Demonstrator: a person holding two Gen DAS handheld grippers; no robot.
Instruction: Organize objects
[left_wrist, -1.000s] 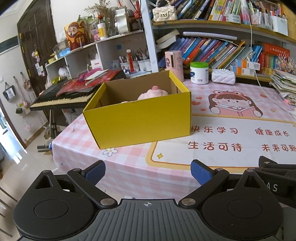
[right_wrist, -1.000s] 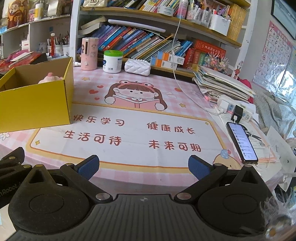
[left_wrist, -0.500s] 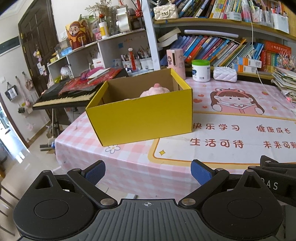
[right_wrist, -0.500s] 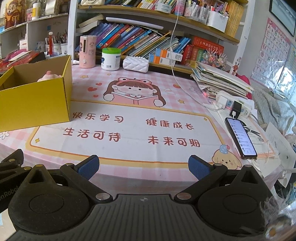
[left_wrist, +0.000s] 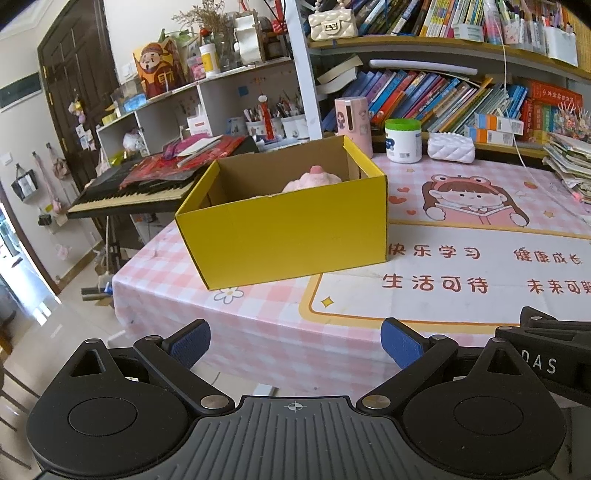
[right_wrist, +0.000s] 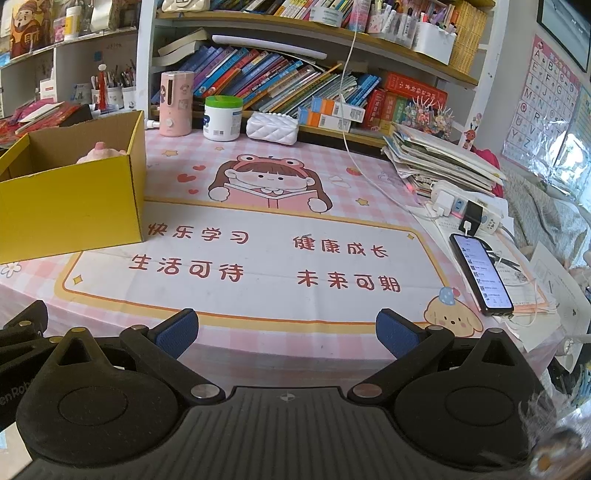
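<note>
A yellow cardboard box (left_wrist: 288, 229) stands open on the left part of the pink checked table (left_wrist: 266, 317); in the right wrist view the yellow box (right_wrist: 70, 199) sits at the far left. A pink plush toy (left_wrist: 314, 179) lies inside, its top showing above the rim, and the same plush toy (right_wrist: 99, 151) peeks out in the right wrist view. My left gripper (left_wrist: 295, 341) hangs open in front of the table's near edge, nothing between its blue pads. My right gripper (right_wrist: 286, 330) is open too, over the near edge, empty.
A phone (right_wrist: 480, 273) on a cable lies at the table's right, beside a power strip (right_wrist: 465, 210) and a stack of books (right_wrist: 439, 162). A pink dispenser (right_wrist: 176, 103), white jar (right_wrist: 222, 118) and white pouch (right_wrist: 272, 127) line the back. A keyboard (left_wrist: 133, 195) stands left of the table.
Both grippers have drawn back and risen a little from the table, so more of its near edge and the box's inside shows. Both stay open and empty.
</note>
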